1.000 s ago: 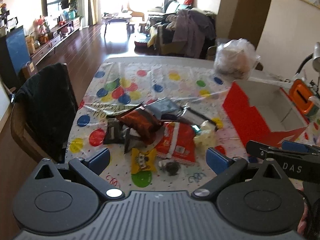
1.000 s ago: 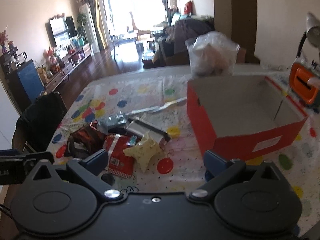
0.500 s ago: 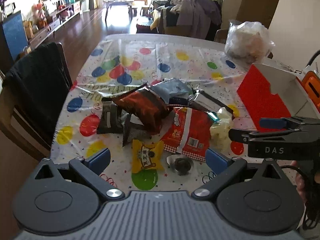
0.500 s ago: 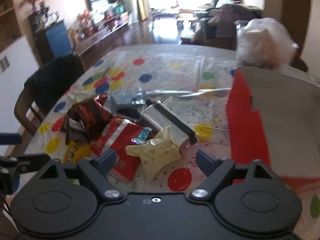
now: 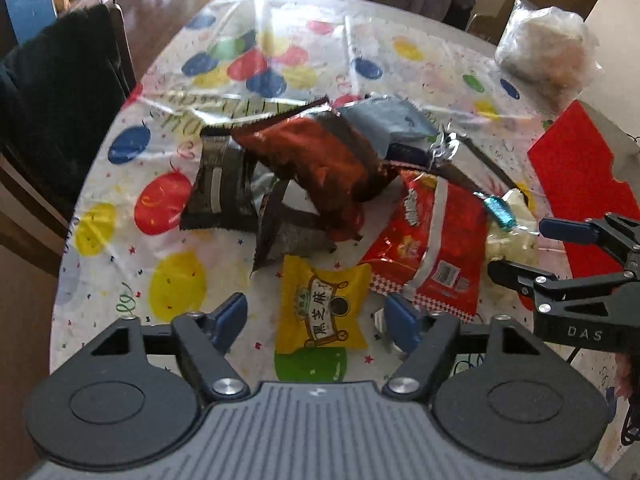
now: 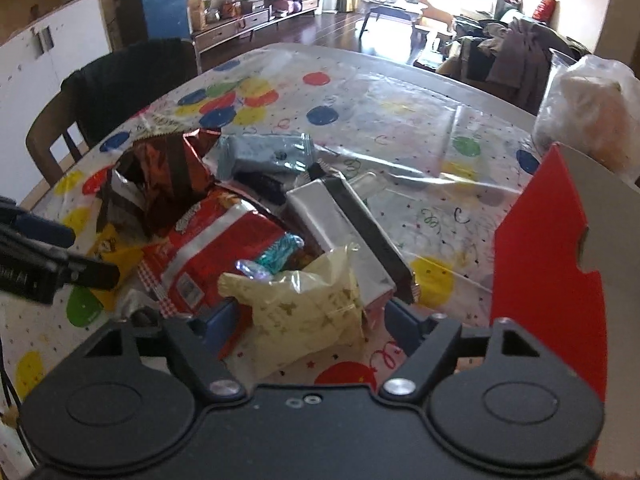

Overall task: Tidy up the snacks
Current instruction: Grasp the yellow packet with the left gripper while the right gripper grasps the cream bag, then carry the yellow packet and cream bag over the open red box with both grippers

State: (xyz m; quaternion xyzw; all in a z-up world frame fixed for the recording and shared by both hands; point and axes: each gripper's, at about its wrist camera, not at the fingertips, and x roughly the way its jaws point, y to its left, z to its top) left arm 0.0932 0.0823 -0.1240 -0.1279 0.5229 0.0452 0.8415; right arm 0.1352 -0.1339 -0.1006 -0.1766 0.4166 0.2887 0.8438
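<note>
Both wrist views near, angled down, sharing snack pile (image 5: 344,184)

1. Right gripper (image 6: 308,320) is hanging low over the snack pile, its jaws just closing in, with the pale yellow packet (image 6: 308,312) sitting between the 2 blue fingers (image 6: 400,326); contact unclear.
2. Red packet (image 6: 224,248) is lying just left of the yellow one, a teal candy wrapper (image 6: 280,254) resting on it.
3. Silver-and-black packet (image 6: 340,224) is lying behind, grey packet (image 6: 264,156) farther back, brown foil bag (image 6: 168,176) at left.
4. Red box (image 6: 548,264) is standing open at right on the dotted tablecloth (image 6: 400,120).
5. Left gripper (image 6: 44,256) is poking in from the left edge.
</note>
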